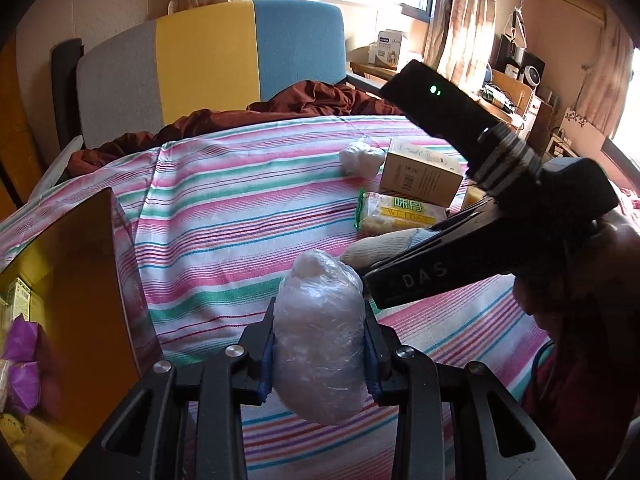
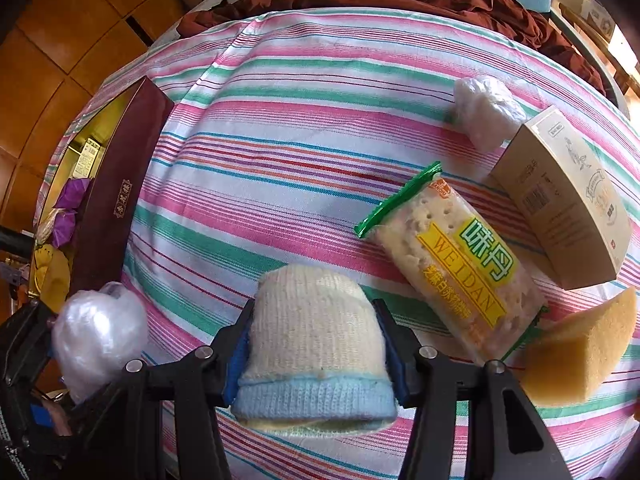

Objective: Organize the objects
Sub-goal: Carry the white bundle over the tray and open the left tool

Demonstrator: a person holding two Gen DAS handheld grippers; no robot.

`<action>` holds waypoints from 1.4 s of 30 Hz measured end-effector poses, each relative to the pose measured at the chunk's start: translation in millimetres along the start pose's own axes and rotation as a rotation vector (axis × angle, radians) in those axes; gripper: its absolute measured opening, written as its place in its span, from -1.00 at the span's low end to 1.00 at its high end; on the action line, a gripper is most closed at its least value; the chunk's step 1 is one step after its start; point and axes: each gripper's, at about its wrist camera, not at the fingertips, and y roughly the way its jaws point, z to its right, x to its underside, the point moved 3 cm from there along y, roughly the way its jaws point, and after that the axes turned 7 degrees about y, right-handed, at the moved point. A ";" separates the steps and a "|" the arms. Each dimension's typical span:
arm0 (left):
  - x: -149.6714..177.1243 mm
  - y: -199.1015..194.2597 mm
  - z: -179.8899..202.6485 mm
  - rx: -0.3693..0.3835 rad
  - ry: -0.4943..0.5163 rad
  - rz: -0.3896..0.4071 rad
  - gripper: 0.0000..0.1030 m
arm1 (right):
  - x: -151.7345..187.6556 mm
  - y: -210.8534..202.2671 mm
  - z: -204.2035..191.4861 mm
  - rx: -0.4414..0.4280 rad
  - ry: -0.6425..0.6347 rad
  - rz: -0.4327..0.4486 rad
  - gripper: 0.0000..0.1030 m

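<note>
The left hand-held gripper point(image 1: 319, 354) is clamped on a clear plastic-wrapped bundle point(image 1: 320, 340), which fills the lower centre of the left wrist view and stands clear of the striped bedsheet point(image 1: 224, 208). The right hand-held gripper point(image 2: 314, 354) holds a rolled cream sock with a blue cuff point(image 2: 316, 348), its pads pressed against both sides, at the lower centre of the right wrist view. At the left edge of both views sits an open maroon box with a gold lining point(image 2: 120, 188), with purple-wrapped items point(image 2: 70, 204) inside. On the sheet at the right of the right wrist view lie a packet of Weidan crackers point(image 2: 452, 268), a beige carton point(image 2: 560, 196) just beside it, a second plastic-wrapped bundle point(image 2: 486, 112) above, and a yellow sponge point(image 2: 580, 348) at the lower right. A rumpled brown blanket point(image 1: 280, 108) lies along the top.
</note>
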 end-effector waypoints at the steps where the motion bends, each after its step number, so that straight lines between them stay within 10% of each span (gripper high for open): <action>1: 0.0 -6.1 -0.8 -0.001 0.003 0.011 -0.32 | 0.2 0.5 -0.8 0.007 -0.006 -0.001 0.07; 16: 13.2 -70.7 -93.4 -0.083 -0.176 0.087 -0.32 | -0.9 4.1 -7.4 0.057 -0.047 0.006 0.07; 31: 76.5 -55.6 -221.2 -0.070 -0.543 -0.065 -0.32 | -6.3 4.5 -8.4 0.076 -0.064 0.010 0.07; 42: 95.1 -35.3 -247.1 -0.161 -0.595 -0.154 -0.10 | -11.0 2.9 -5.7 0.077 -0.064 0.011 0.07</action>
